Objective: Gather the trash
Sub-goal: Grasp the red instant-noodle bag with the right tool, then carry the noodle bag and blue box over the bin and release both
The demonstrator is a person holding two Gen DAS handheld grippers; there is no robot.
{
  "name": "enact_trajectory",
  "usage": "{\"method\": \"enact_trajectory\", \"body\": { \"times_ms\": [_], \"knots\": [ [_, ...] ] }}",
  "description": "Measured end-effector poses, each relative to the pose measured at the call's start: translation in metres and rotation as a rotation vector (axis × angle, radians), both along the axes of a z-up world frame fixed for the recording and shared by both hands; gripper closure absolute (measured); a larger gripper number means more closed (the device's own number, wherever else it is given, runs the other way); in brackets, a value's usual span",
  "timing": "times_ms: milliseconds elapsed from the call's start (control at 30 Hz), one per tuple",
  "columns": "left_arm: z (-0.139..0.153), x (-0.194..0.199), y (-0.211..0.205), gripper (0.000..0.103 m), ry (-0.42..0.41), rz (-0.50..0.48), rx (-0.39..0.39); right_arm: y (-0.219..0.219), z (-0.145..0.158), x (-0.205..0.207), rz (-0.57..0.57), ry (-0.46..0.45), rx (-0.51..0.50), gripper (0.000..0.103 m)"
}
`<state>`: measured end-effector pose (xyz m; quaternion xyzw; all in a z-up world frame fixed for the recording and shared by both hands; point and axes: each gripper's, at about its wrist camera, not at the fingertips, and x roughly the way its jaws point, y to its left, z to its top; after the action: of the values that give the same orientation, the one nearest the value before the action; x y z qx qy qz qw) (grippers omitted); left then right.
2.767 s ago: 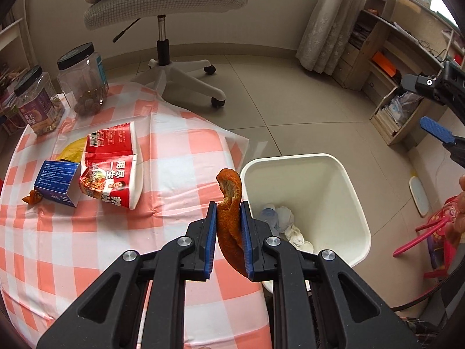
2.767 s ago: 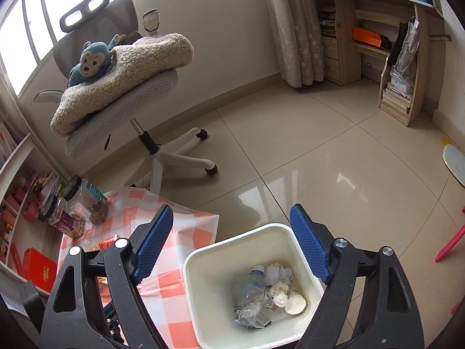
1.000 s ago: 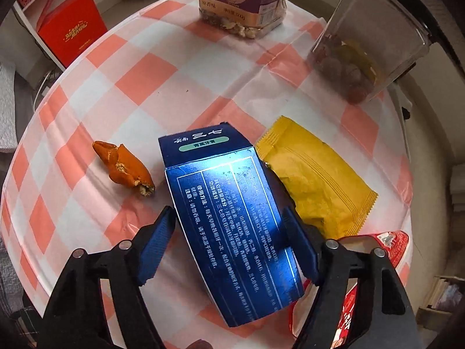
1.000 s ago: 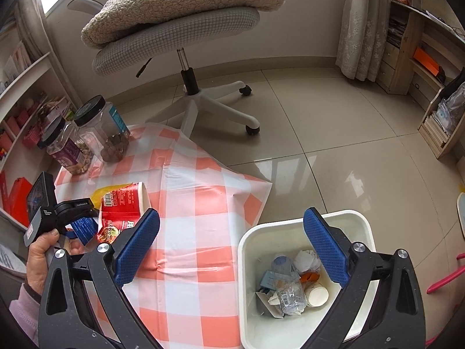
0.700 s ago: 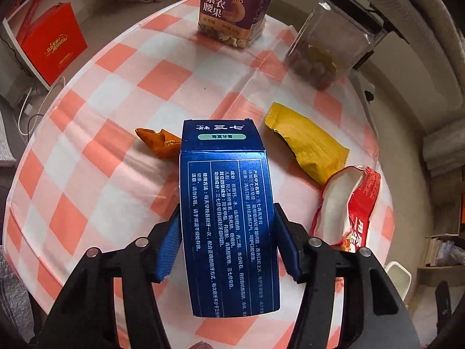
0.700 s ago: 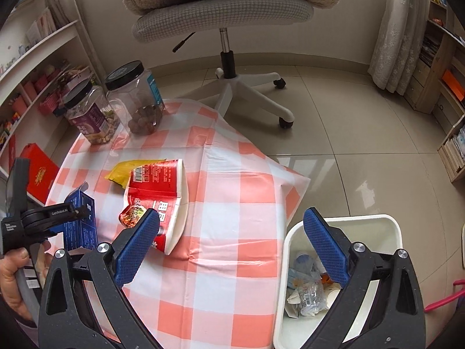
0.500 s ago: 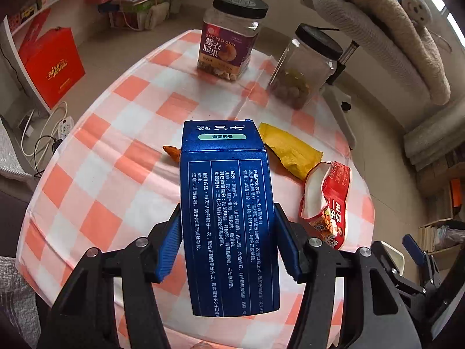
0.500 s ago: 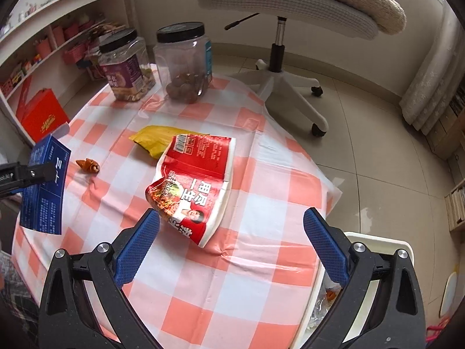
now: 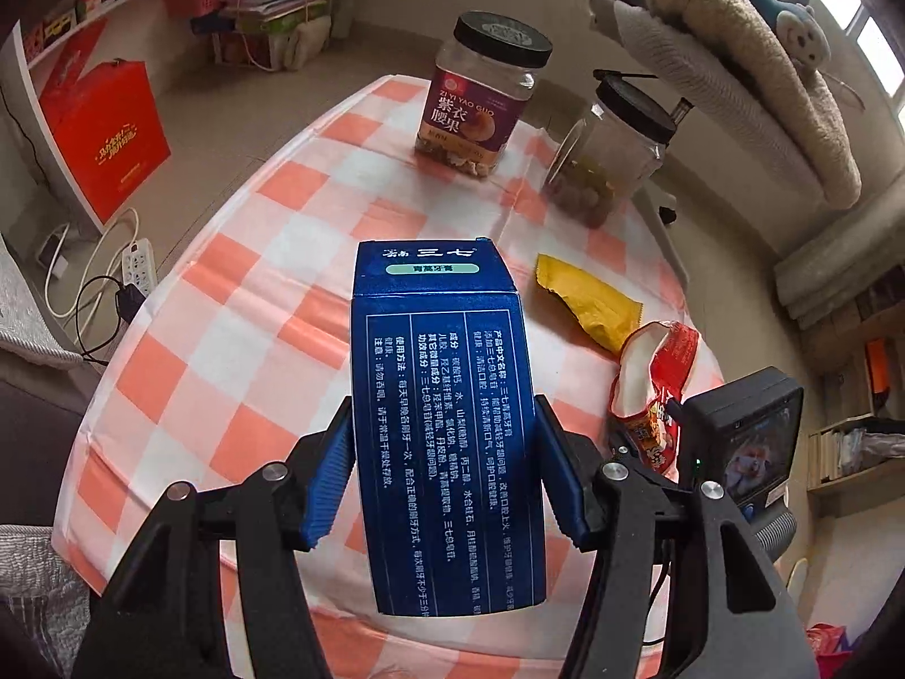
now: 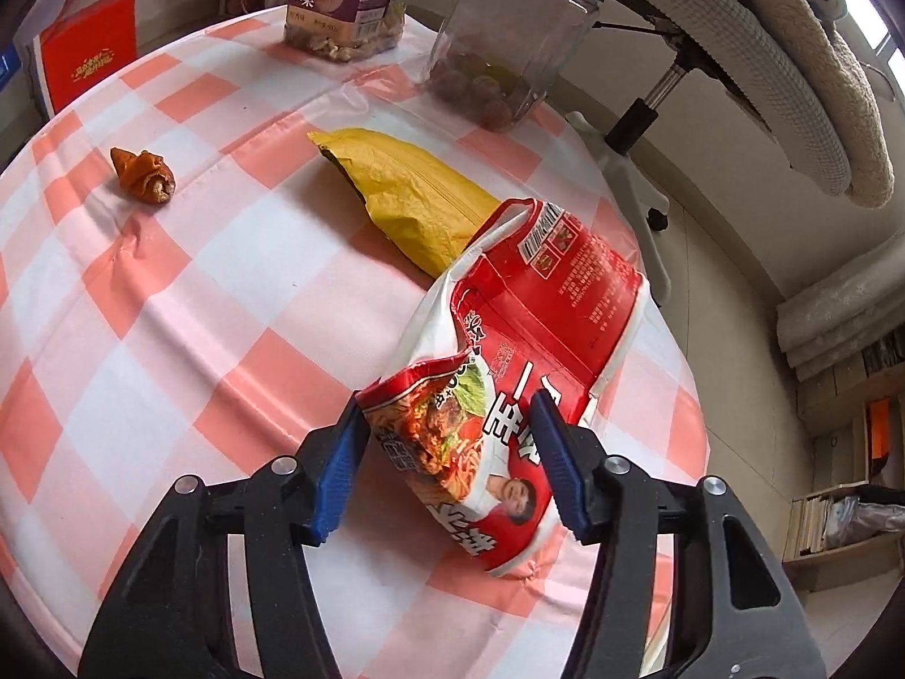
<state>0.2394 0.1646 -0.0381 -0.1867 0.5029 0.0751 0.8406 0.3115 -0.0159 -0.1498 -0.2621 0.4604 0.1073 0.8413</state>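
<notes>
A tall blue carton (image 9: pixel 447 452) with white print stands between the pads of my left gripper (image 9: pixel 444 413), which is shut on it above the checked table (image 9: pixel 226 311). My right gripper (image 10: pixel 447 402) is low over the table and its jaws are closing on the near end of a red noodle packet (image 10: pixel 543 311); both pads touch it and its corner buckles upward. A yellow wrapper (image 10: pixel 413 198) lies just beyond the packet. An orange peel scrap (image 10: pixel 141 175) sits at the far left.
Two black-lidded snack jars (image 9: pixel 481 96) (image 9: pixel 605 158) stand at the table's far edge. An office chair (image 10: pixel 735 28) with a cushion is behind them. A red box (image 9: pixel 102 124) and a power strip (image 9: pixel 138 266) lie on the floor to the left.
My left gripper closed on the blue carton and lifted it off the table. My right gripper swung from over the bin down to the red packet and its jaws narrowed around it.
</notes>
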Motion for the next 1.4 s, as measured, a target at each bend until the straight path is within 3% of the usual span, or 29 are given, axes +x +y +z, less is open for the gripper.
{"method": "enact_trajectory", "body": {
  "times_ms": [100,200,300,467,1033,1400],
  "knots": [
    [0.000,-0.001,0.009,0.044,0.002,0.015,-0.008,-0.005,0.019,0.003,-0.008,0.007,0.117,0.068],
    [0.002,-0.005,0.014,0.044,-0.007,0.026,-0.011,-0.012,0.050,0.000,-0.027,0.025,0.305,0.075],
    [0.006,-0.008,0.013,0.044,-0.023,0.028,-0.001,-0.018,0.075,-0.007,-0.028,0.037,0.453,0.080],
    [0.011,-0.010,0.004,0.044,-0.049,0.016,0.047,-0.027,0.099,-0.026,-0.019,0.047,0.578,0.084],
    [0.011,-0.005,-0.028,0.044,-0.074,-0.029,0.076,-0.072,0.133,-0.050,-0.046,-0.040,0.619,0.084],
    [0.006,0.003,-0.069,0.044,-0.080,-0.106,0.101,-0.137,0.145,-0.054,-0.174,-0.111,0.600,0.084]
  ]
}}
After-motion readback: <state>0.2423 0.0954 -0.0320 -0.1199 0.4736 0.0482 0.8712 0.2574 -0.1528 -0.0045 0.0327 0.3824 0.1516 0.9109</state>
